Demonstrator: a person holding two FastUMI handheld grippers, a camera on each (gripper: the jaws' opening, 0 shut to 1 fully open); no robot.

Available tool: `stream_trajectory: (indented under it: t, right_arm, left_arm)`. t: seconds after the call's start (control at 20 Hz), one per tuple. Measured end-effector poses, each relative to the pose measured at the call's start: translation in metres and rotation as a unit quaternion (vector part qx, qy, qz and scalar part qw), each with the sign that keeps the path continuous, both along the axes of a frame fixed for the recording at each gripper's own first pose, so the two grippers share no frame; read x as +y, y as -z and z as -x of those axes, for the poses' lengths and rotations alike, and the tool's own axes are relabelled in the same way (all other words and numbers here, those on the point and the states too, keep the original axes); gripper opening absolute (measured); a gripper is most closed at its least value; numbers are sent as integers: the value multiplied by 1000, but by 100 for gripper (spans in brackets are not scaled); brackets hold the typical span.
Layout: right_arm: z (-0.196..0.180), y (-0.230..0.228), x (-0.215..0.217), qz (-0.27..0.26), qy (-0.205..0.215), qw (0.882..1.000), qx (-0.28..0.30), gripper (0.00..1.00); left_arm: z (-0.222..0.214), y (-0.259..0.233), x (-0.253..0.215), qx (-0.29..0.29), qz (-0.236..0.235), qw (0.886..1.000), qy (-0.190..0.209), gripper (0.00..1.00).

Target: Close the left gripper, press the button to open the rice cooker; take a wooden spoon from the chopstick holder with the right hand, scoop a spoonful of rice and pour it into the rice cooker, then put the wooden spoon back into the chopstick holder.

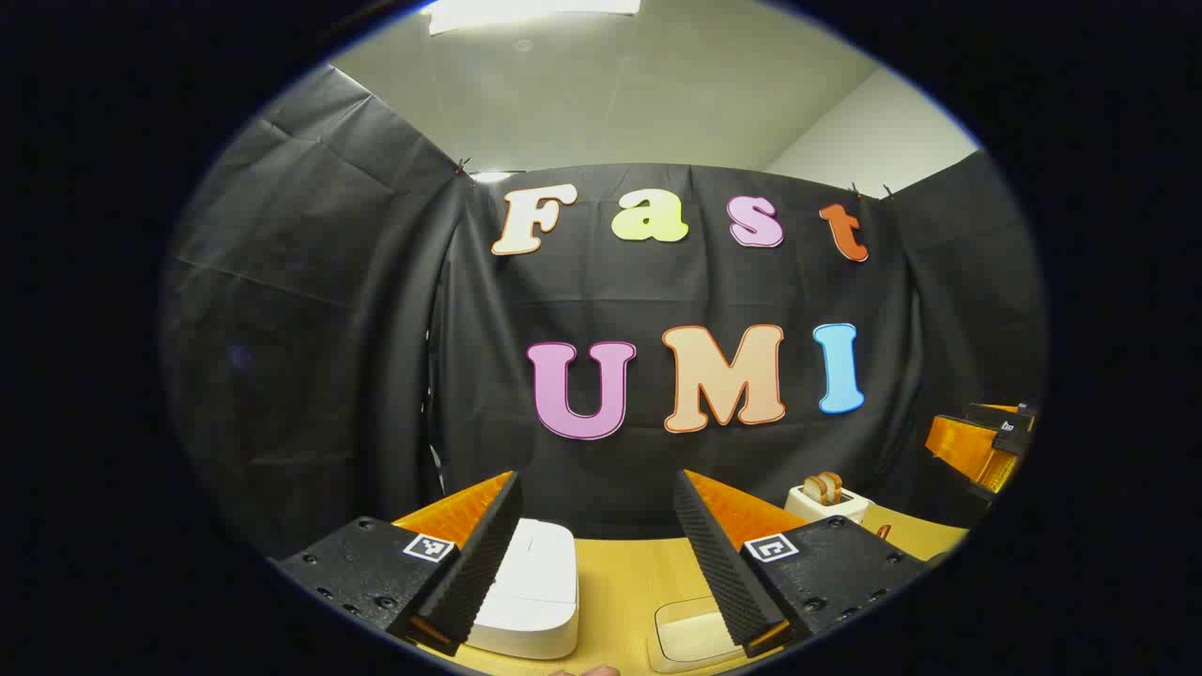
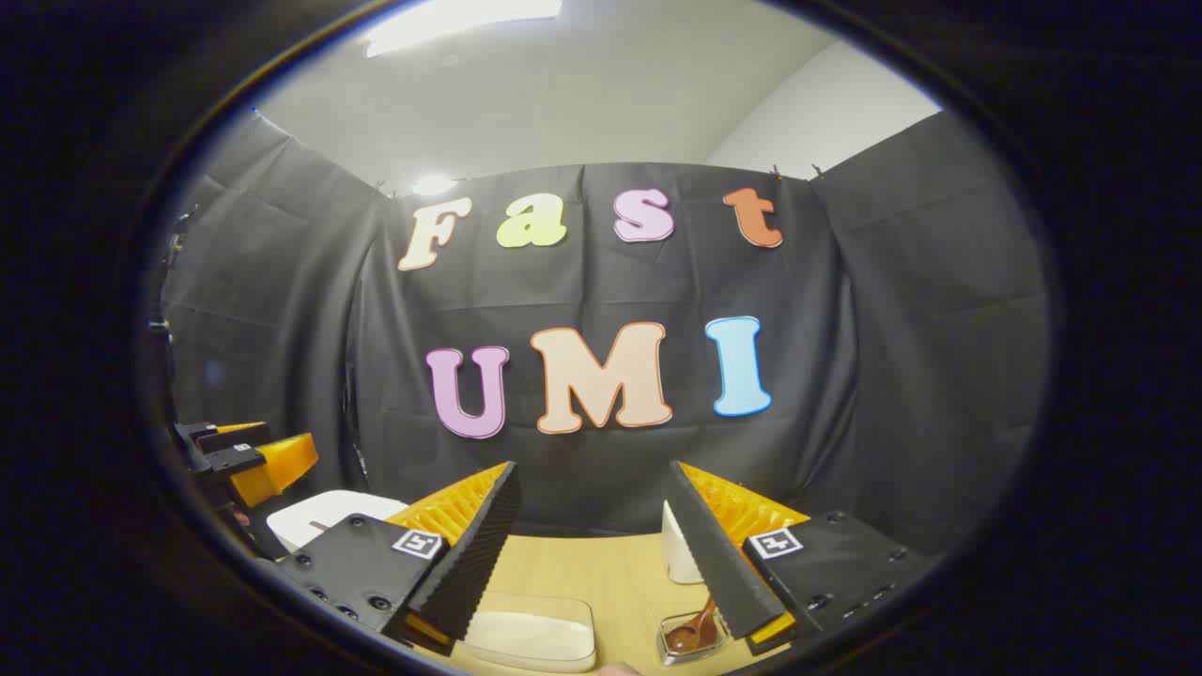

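Observation:
The white rice cooker (image 1: pixel 531 587) stands shut on the wooden table, just beyond my left gripper's left finger. My left gripper (image 1: pixel 596 476) is open and holds nothing. To the cooker's right lies a clear container of rice (image 1: pixel 690 634). In the right gripper view, the same rice container (image 2: pixel 531 638) sits low between the fingers of my right gripper (image 2: pixel 593 467), which is open and holds nothing. A brown wooden spoon (image 2: pixel 697 627) rests in a small clear chopstick holder (image 2: pixel 678 648) beside the right finger. The rice cooker (image 2: pixel 319 516) shows at the left.
A white toaster (image 1: pixel 826 498) with bread slices stands at the back right of the table (image 1: pixel 620 582). The right gripper (image 1: pixel 986 441) hovers at the far right, and the left gripper (image 2: pixel 254 455) at the far left of the right gripper view. Black cloth closes the back.

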State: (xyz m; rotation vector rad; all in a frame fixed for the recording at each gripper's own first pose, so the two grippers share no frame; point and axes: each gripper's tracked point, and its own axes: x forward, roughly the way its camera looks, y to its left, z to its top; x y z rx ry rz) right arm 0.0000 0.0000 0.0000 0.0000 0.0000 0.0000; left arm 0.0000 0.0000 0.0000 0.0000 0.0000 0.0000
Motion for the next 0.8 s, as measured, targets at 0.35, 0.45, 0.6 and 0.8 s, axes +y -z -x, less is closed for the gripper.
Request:
stream_trajectory:
  t: [0.35,0.45,0.6,0.8]
  right_arm:
    - [0,-10,6,2,-10,1000,-8,100]
    - [0,-8,8,4,-13,1000,-7,100]
    - [-1,-13,10,6,-14,1000,-10,100]
    - [-1,-14,13,6,-17,1000,-11,100]
  left_arm:
    - [3,-4,2,-1,-2,1000,-8,95]
    - [3,-6,2,-2,-4,1000,-9,95]
    - [4,-6,4,-2,-4,1000,-11,95]
    - [5,-5,10,-1,-6,1000,-18,94]
